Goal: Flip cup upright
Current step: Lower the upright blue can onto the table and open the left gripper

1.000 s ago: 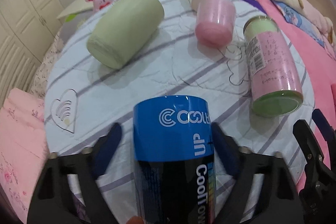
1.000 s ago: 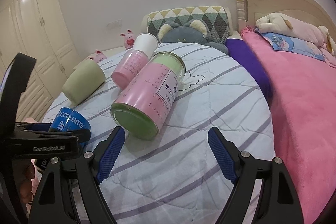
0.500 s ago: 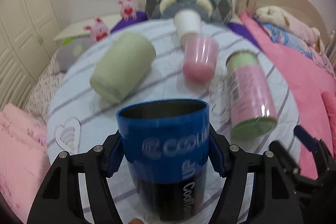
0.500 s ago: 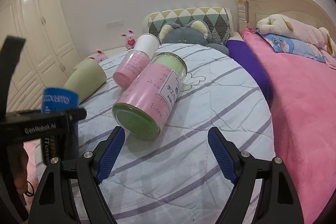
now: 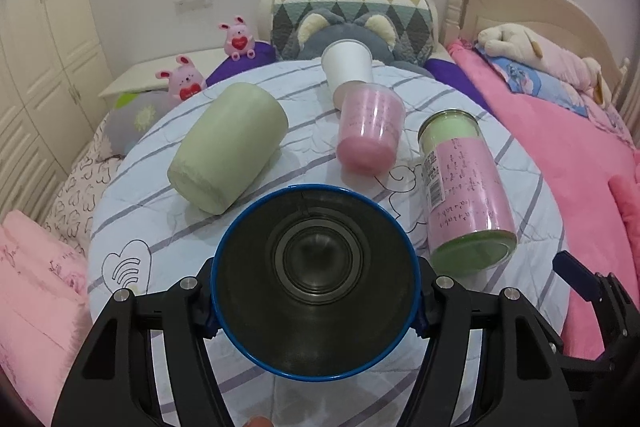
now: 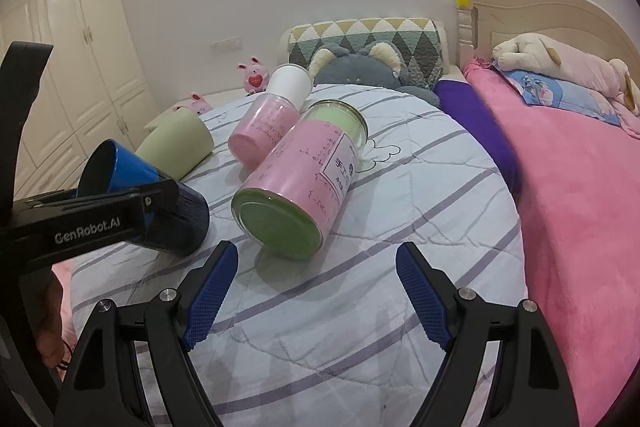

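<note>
Bedroom, bed headboard (image 6: 560, 11), plush toys (image 6: 560, 63), wardrobe (image 6: 80, 47)

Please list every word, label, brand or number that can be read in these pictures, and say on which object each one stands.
"GenRobot.AI": white letters on the black body of the left gripper, seen in the right wrist view.
White label with barcode and pink wrap with handwriting on the pink and green jar: too small to read.
Faint print on the pink cup: unreadable.
Blue cup: no text visible now.

Blue cup (image 5: 316, 283) tilted, dark open mouth facing the left wrist camera.
</note>
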`<action>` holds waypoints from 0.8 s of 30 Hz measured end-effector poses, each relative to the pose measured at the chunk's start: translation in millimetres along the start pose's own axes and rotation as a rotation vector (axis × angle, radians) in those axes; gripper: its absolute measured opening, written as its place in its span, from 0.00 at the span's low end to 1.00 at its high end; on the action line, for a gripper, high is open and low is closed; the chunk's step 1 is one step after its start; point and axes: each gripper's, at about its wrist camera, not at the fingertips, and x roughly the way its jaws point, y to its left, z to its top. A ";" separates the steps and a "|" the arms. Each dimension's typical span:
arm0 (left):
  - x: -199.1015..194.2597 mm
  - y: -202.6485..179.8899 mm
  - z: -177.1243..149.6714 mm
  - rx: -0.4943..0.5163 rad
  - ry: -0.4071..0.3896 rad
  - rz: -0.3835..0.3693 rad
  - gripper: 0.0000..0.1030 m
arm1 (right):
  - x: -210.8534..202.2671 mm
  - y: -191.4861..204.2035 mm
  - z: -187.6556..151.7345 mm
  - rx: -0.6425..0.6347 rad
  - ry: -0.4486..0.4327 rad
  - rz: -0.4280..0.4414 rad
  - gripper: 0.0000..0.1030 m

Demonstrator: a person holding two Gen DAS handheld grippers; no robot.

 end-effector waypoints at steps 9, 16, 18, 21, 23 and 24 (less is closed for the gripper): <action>-1.8 1.4 4.7 -0.021 -0.015 -0.008 0.72 | -4.3 0.2 -1.0 0.003 -0.004 -0.008 0.80; -11.2 0.1 2.6 0.003 -0.040 0.002 0.80 | -6.6 2.8 -0.4 -0.003 -0.006 -0.014 0.80; -13.0 1.6 2.3 0.007 -0.041 0.006 0.80 | -7.5 4.8 -0.1 -0.005 -0.006 -0.014 0.80; -15.3 3.4 1.6 0.007 -0.040 0.004 0.81 | -8.8 8.0 -0.1 -0.012 -0.006 -0.018 0.80; -18.7 5.0 1.2 0.008 -0.043 0.002 0.81 | -11.5 11.2 0.1 -0.016 -0.010 -0.019 0.80; -20.3 5.8 0.6 0.009 -0.045 0.002 0.81 | -13.1 12.7 0.4 -0.018 -0.012 -0.020 0.80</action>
